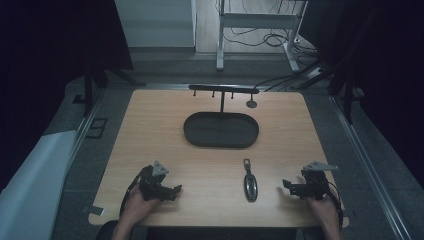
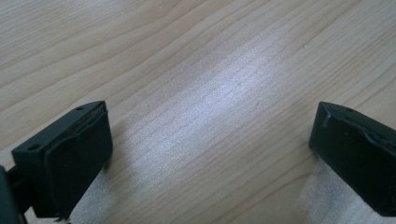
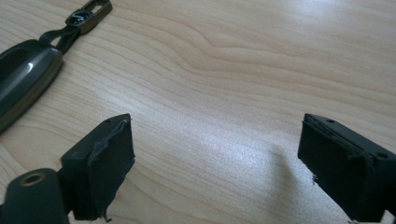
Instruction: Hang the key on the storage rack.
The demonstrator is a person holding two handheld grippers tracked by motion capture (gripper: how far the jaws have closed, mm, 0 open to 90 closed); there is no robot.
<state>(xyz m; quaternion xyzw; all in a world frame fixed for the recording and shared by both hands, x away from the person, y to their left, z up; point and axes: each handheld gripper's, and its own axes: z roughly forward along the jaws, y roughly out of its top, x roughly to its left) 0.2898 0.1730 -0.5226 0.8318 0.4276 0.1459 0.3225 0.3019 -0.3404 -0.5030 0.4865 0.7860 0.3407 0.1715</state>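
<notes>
Your right gripper (image 1: 291, 187) rests on the wooden table (image 1: 150, 130) near its front edge, jaws spread wide on nothing. The key fob (image 1: 250, 186) lies just to its left, well nearer it than your left gripper (image 1: 173, 191), which also sits agape and empty. The fob is a glossy dark oval with a short strap and metal clasp, long axis running away from you. Beyond stand a matte black oval tray (image 1: 197, 135) and a hook rack (image 1: 223, 89).

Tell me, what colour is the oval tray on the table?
The oval tray is black, seen best in the high view.
</notes>
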